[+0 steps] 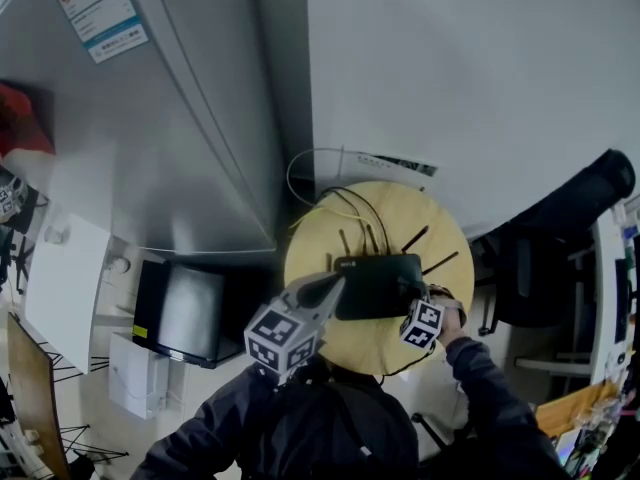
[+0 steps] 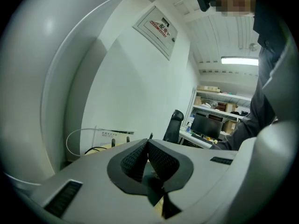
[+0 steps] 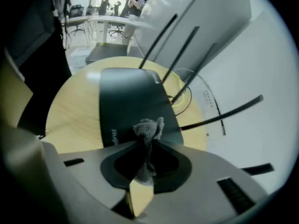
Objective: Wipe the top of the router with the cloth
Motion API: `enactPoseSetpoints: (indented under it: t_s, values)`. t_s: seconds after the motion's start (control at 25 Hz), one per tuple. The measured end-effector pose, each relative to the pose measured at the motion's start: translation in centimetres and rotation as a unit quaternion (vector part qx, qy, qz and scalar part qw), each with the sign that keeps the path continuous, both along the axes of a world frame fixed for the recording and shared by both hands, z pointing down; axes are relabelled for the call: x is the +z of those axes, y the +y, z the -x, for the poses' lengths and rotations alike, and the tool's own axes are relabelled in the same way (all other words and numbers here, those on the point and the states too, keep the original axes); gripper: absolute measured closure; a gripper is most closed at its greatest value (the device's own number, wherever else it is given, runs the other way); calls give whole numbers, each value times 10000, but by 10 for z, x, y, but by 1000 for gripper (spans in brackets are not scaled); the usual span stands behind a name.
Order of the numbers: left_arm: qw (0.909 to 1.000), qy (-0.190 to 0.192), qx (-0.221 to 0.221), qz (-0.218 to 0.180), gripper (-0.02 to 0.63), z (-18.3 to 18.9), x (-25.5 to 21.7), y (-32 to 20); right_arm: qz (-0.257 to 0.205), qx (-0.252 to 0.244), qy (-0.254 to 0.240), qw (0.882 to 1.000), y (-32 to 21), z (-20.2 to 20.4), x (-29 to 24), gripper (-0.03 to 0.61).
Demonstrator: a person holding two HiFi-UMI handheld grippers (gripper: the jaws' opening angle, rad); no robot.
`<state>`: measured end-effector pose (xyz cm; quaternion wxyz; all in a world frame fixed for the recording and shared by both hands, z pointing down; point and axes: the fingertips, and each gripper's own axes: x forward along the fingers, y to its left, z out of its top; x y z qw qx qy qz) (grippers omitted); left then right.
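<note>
A black router [image 1: 378, 285] with several thin antennas lies flat in the middle of a round yellow table [image 1: 330, 233]. My right gripper [image 3: 147, 141] is shut on a small grey cloth [image 3: 149, 126], whose bunched end sticks out just above the router's top [image 3: 131, 104] near its right front corner. In the head view that gripper [image 1: 413, 300] is at the router's right end. My left gripper [image 1: 335, 286] reaches the router's left end with its jaws shut and nothing between them [image 2: 147, 146]. It points over the table toward the wall.
A tall grey cabinet [image 1: 180, 138] stands left of the table, and a white wall is behind it. Cables [image 1: 345, 203] loop off the table's back edge. A black office chair [image 1: 545, 258] is to the right. A dark box [image 1: 185, 313] sits on the floor at the left.
</note>
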<state>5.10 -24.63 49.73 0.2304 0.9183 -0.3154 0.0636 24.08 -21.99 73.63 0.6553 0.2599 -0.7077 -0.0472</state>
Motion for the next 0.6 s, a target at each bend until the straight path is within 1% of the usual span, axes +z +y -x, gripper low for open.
enactPoseSetpoints:
  t_s: [0.08,0.28,0.48,0.6]
  values:
    - [10000,-4,-51,9,612,4,0,0,-177,245,95,9995,-22,-8,-1,508]
    - [9998,-47,-192,29,612,16,1,-4,-350,681,205,9969,-52,-16,5,508]
    - [9995,-96,-289,102,612,24,8,-6,-393,784,446,9951,-64,-20,12,508]
    - [9994,-100,-306,127,612,24,9,-7,-350,725,560,9952,-63,-21,15,508]
